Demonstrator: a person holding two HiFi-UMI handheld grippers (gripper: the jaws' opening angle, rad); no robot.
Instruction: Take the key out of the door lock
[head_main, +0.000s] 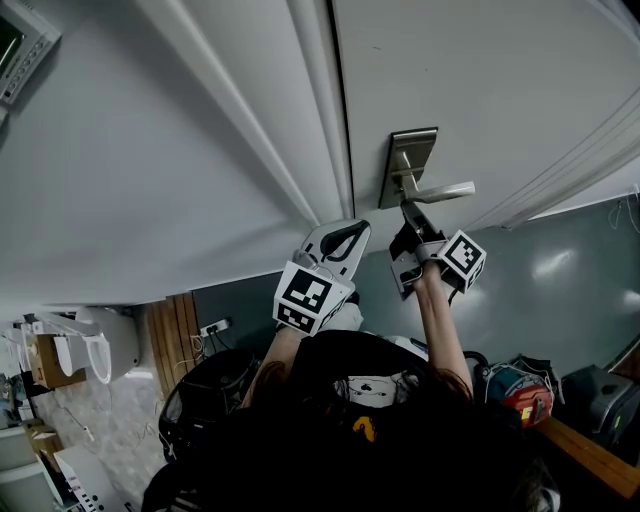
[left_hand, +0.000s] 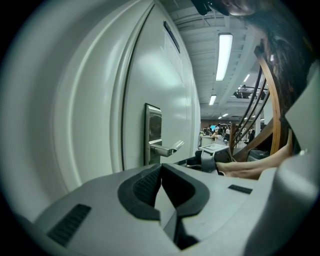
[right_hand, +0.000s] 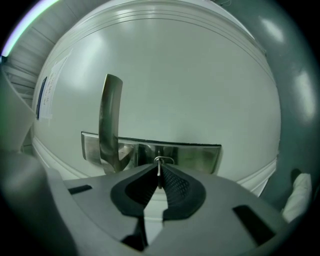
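Note:
A brushed-metal lock plate (head_main: 411, 150) with a lever handle (head_main: 446, 190) sits on the white door (head_main: 480, 70). My right gripper (head_main: 408, 210) reaches up to the plate just under the handle. In the right gripper view its jaws are shut on the thin metal key (right_hand: 159, 169), whose head and small ring sit against the lock plate (right_hand: 190, 154), to the right of the handle (right_hand: 110, 120). My left gripper (head_main: 352, 232) hangs left of the plate, off the door, its jaws shut with nothing between them (left_hand: 161, 186). The left gripper view shows the plate (left_hand: 153, 129) and handle (left_hand: 168, 148) from the side.
The door frame (head_main: 310, 120) and a white wall (head_main: 130, 170) lie to the left of the door. Lower right, behind the person, are a red and blue bag (head_main: 520, 388) and a wooden edge (head_main: 590, 452). A dark chair (head_main: 200, 400) is at lower left.

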